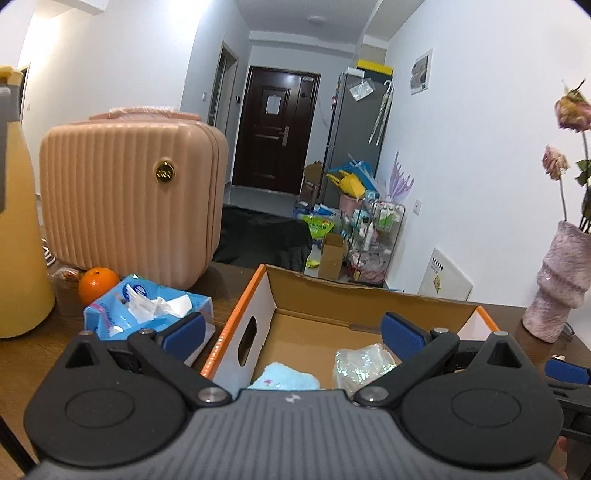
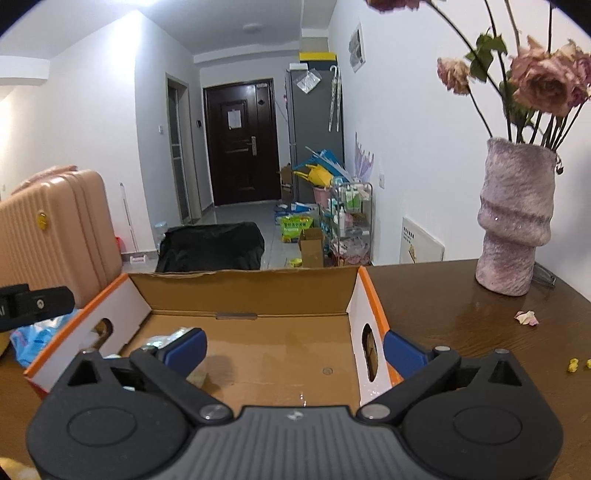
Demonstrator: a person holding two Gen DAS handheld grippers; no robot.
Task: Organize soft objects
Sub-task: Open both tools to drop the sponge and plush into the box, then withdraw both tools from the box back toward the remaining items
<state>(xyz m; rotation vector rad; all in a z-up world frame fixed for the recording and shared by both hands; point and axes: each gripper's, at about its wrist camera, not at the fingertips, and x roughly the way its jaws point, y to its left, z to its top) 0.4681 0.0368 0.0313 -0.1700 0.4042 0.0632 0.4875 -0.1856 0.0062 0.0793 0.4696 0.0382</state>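
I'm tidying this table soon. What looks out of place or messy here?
Fallen petals and yellow crumbs lie loose on the table near the vase of wilted roses. The tissue pack sits torn open.

The cardboard box [image 2: 251,295] is open on top with bare floor mid-right; its walls hem the sides; suitcase [image 1: 129,199] crowds left, vase [image 2: 513,218] right.

Cool, even indoor light fills both fisheye views, brightest at a blown-out patch on the upper left wall [image 2: 147,3], with glare on the far dark door [image 1: 275,122] and the near wooden table [image 2: 454,314], soft shadows, bowed edges, dark corners and slightly soft detail throughout.
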